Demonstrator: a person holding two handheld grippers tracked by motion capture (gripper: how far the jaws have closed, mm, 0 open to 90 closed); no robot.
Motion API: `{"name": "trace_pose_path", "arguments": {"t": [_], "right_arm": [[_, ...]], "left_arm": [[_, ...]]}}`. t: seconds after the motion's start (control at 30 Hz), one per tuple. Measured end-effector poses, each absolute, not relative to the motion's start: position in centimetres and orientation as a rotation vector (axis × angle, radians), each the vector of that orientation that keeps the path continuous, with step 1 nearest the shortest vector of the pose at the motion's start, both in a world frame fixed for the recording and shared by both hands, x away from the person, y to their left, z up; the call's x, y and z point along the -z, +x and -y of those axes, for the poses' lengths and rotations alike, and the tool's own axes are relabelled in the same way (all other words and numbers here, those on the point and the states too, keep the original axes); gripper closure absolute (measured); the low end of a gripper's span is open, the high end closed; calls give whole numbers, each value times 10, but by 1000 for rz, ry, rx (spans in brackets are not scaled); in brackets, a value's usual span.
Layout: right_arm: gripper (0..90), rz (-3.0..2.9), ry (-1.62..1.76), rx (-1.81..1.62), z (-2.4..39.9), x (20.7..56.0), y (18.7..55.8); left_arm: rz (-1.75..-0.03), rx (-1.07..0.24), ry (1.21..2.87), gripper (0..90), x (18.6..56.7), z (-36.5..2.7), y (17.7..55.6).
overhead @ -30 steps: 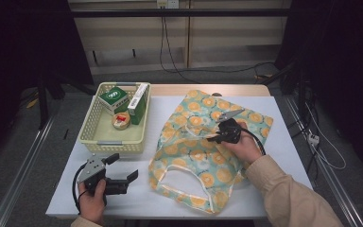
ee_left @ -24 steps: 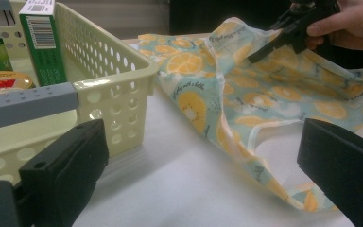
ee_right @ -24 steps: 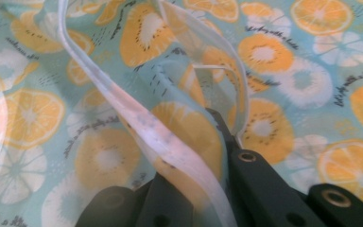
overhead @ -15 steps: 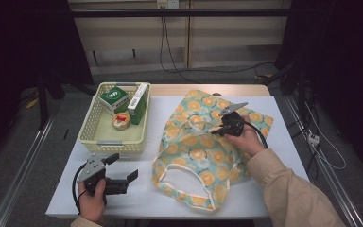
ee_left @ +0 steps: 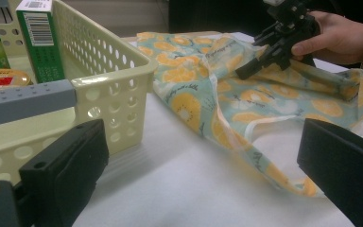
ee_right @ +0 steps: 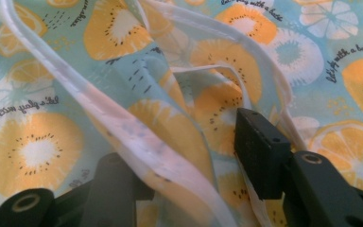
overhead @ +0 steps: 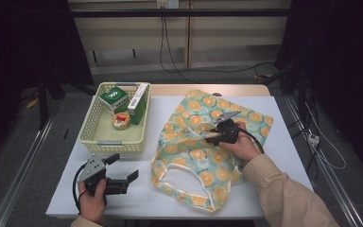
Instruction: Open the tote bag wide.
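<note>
Turquoise cloth with orange fruit slices makes the bag point(overhead: 203, 142), which lies crumpled on the white desk point(overhead: 274, 142), to the right of the basket point(overhead: 99, 137); its open mouth with the white-edged handles is toward the person. The right gripper point(overhead: 213, 135) is low over the middle of the bag, pointing left. Its jaws have just been opening and now stand half apart; in the right gripper view a fold of the bag with a white hem point(ee_right: 137, 137) lies across the space between them and over the left jaw, but the pads do not press on it. The left gripper point(overhead: 123, 172) rests near the front left corner of the desk, in front of the basket and apart from the bag, with its jaws wide and nothing between them. In the basket stand a green box point(overhead: 114, 97) and a green-and-white carton point(overhead: 138, 100), and a small round tin point(overhead: 121, 120) lies just before them.
</note>
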State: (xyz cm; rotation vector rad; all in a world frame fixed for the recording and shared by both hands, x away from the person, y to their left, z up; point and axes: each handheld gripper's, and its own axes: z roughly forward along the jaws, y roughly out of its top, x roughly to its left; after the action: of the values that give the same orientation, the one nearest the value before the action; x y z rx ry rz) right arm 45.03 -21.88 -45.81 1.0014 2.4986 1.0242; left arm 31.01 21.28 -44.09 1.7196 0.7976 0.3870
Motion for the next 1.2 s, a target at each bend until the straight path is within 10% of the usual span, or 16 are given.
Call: {"name": "trace_pose_path", "arguments": {"t": [0.43,1.2], "right_arm": [[881,-2521,1037,-1062,216,458,452],[900,-2495,1088,-1158,226,403,456]], "left_arm": [[-798,-388,1718,24,440,-212,309],[-779,-390,1719,24,436,-208,309]]}}
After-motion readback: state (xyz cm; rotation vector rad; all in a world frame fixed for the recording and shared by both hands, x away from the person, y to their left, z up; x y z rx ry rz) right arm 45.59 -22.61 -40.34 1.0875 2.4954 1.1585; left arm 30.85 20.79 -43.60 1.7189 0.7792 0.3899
